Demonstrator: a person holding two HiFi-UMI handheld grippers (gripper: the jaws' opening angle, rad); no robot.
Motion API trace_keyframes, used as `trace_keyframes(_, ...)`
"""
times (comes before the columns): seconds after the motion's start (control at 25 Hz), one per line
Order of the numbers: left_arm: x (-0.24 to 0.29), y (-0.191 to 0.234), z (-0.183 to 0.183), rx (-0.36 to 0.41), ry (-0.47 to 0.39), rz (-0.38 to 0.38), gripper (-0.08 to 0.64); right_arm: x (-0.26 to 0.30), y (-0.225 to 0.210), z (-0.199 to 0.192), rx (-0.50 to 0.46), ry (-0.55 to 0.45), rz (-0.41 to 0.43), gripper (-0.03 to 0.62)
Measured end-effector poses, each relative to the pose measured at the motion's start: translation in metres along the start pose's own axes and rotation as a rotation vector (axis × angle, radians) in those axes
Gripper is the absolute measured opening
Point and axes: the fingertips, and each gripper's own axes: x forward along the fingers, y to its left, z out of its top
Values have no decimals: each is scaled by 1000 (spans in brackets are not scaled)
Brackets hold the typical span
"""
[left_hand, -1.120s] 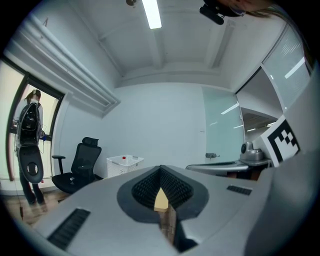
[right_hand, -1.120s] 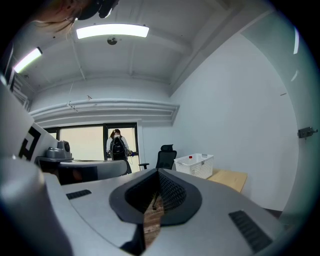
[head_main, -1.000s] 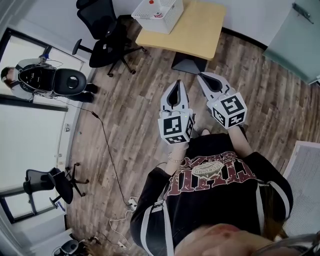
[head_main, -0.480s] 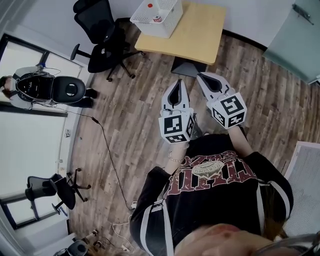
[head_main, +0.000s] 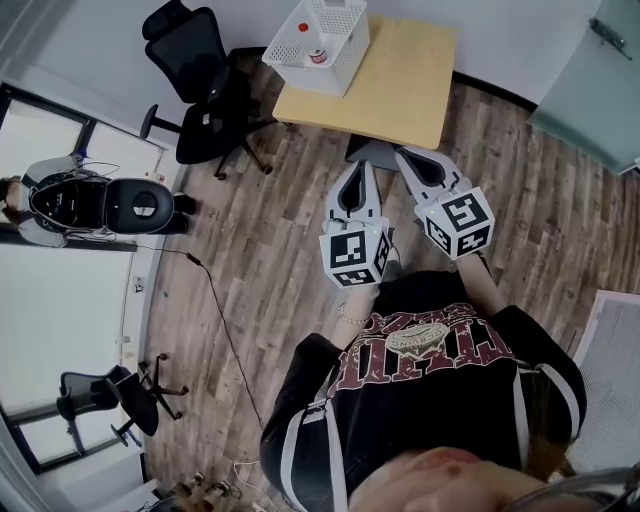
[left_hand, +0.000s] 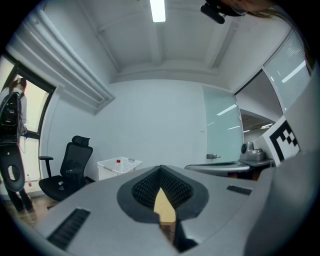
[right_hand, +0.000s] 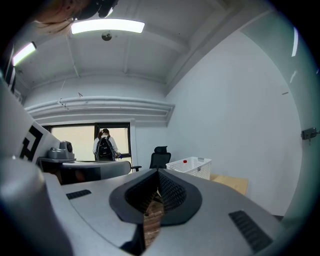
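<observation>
Wood-plank floor (head_main: 270, 250) fills most of the head view. Left gripper (head_main: 360, 168) and right gripper (head_main: 401, 153) are held side by side, near each other but apart, tips pointing twd the pale wooden table (head_main: 400, 85). Left gripper: jaws closed, tips meeting, nothing btwn them (only a teardrop gap behind the tips, w/ table and floor showing through). Right gripper: same, jaws closed tip to tip, no object held. In the head view the right tips sit just at the table's near edge and the left tips just short of it. White basket (head_main: 300, 48) stands on the table's far left corner, w/ a red-capped item (head_main: 303, 27) inside. Black office chair (head_main: 200, 75) is just beside the table on the left. Person (right_hand: 104, 146) w/ a backpack stands at the doorway in the right gripper view.
</observation>
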Motion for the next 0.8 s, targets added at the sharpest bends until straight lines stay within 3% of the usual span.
trace_keyframes(0.32, 44, 36, 6, -3, 9, -47, 48, 54, -15, 8, 6, -5, -37, 18)
trace_keyframes(0.8, 60, 71, 6, 29, 27, -91, 48, 91, -13, 3, 28, -9, -89, 18)
